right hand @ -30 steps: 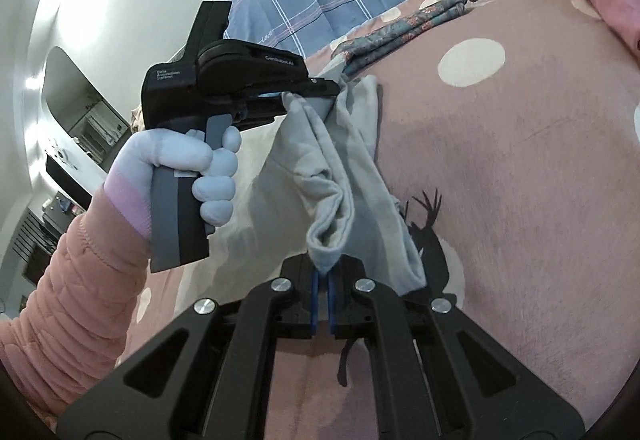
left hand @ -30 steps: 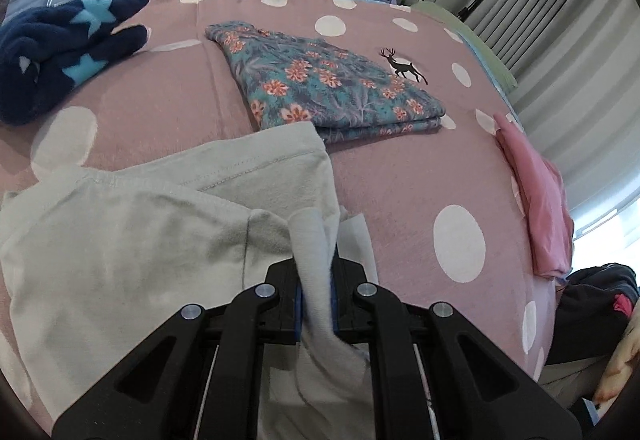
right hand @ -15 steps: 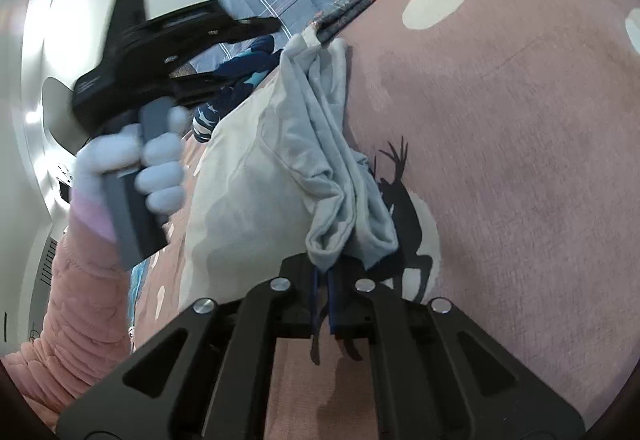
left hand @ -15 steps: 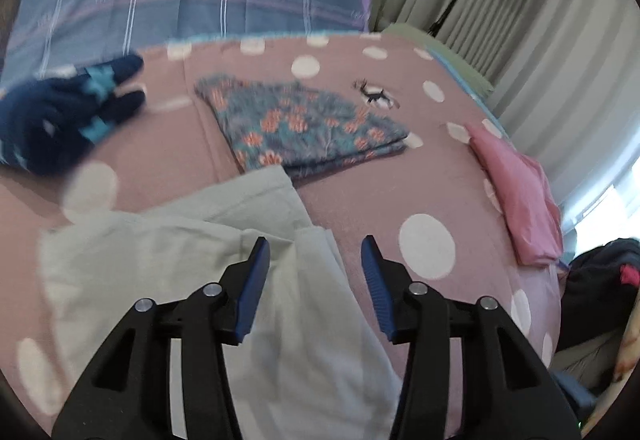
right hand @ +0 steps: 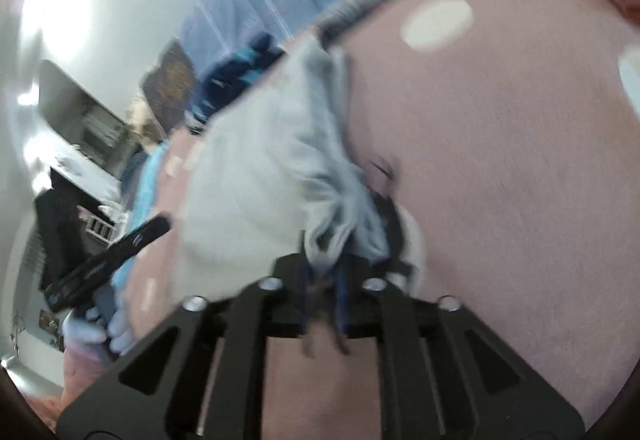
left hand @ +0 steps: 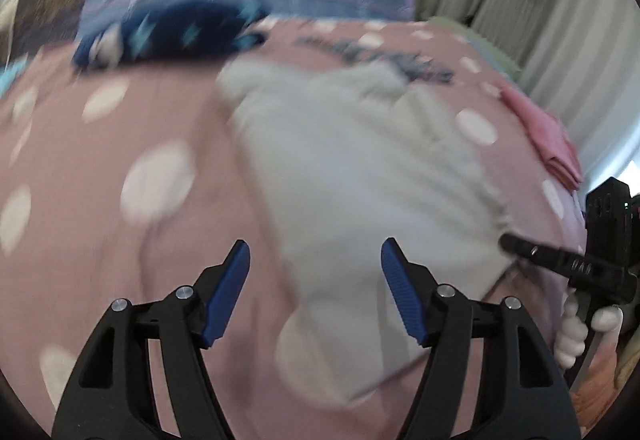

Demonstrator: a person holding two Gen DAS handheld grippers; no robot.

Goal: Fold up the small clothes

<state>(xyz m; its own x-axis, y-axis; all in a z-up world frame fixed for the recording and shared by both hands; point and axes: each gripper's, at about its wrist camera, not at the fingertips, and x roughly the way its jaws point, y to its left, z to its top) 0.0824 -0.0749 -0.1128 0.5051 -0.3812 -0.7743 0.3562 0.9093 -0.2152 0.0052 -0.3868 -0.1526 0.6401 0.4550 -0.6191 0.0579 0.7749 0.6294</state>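
The left tool [left hand: 316, 290], jaws just spread wide and released, hovers over the grey garment [left hand: 360, 176] lying on the pink dotted bedspread [left hand: 120, 144], while the right tool [right hand: 322, 276], jaws just parting, has the garment's bunched edge between them.

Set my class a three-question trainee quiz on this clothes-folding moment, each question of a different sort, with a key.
1. True or false: the left tool is clamped on the grey garment.
2. Which pattern does the bedspread show? A: pale dots on pink. B: green stripes. C: plain black.
3. Fill in: in the left wrist view, the folded pink garment lies near the ___ edge of the bed.

Key
1. False: its jaws have just been opening and stand wide; the pads touch no cloth, and the garment lies on the bed beyond them.
2. A.
3. Right.
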